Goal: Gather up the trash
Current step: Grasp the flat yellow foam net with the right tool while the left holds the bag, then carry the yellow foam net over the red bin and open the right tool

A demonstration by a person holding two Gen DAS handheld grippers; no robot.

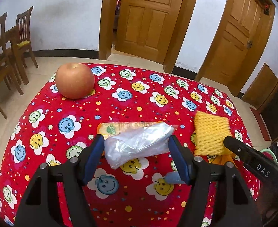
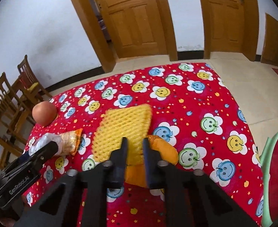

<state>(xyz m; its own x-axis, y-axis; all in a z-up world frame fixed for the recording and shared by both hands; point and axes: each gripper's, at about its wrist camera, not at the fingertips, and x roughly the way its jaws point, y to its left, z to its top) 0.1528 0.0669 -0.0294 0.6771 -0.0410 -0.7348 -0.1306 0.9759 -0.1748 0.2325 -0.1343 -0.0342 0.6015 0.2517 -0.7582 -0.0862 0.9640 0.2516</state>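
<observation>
A crumpled clear plastic bag (image 1: 137, 143) lies on the red smiley tablecloth (image 1: 131, 193), partly over an orange snack wrapper (image 1: 120, 127). My left gripper (image 1: 136, 146) is open, with its blue pads either side of the bag. A yellow foam fruit net (image 2: 123, 130) lies to the right, over an orange wrapper (image 2: 163, 151). My right gripper (image 2: 135, 147) is shut on the near edge of the net. The net also shows in the left wrist view (image 1: 210, 134). The bag and snack wrapper show at the left in the right wrist view (image 2: 50, 140).
An apple (image 1: 74, 80) sits at the far left corner of the table. Wooden chairs (image 1: 5, 56) stand on the left. A red and green chair (image 2: 276, 170) stands at the table's right edge. Two wooden doors (image 1: 148, 17) lie beyond.
</observation>
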